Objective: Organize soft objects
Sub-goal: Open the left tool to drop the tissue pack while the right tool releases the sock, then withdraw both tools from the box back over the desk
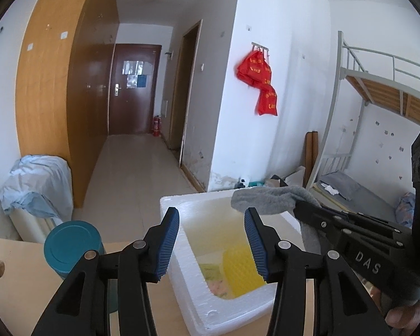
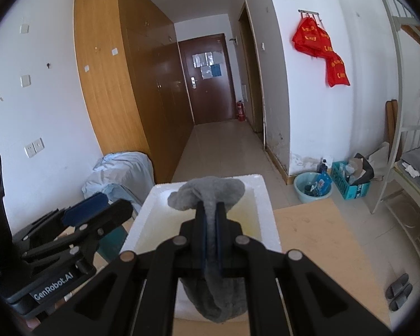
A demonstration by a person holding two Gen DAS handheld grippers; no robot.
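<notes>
A white foam box (image 1: 182, 263) stands on the wooden table; it also shows in the right wrist view (image 2: 263, 212). A yellow soft thing (image 1: 238, 266) lies inside it. My right gripper (image 2: 210, 210) is shut on a grey sock (image 2: 207, 193) and holds it over the box; the sock drapes both ways from the jaws. In the left wrist view the right gripper (image 1: 302, 205) comes in from the right with the grey sock (image 1: 266, 198) above the box's far right rim. My left gripper (image 1: 211, 243) is open and empty over the box's near left wall.
A teal round canister (image 1: 72, 246) stands on the table (image 1: 14, 294) left of the box. A cloth-covered chair (image 1: 39, 184) is beyond the table's left edge. A basin (image 2: 312, 187) and a crate (image 2: 350, 182) are on the floor; a bunk bed (image 1: 378, 89) is at right.
</notes>
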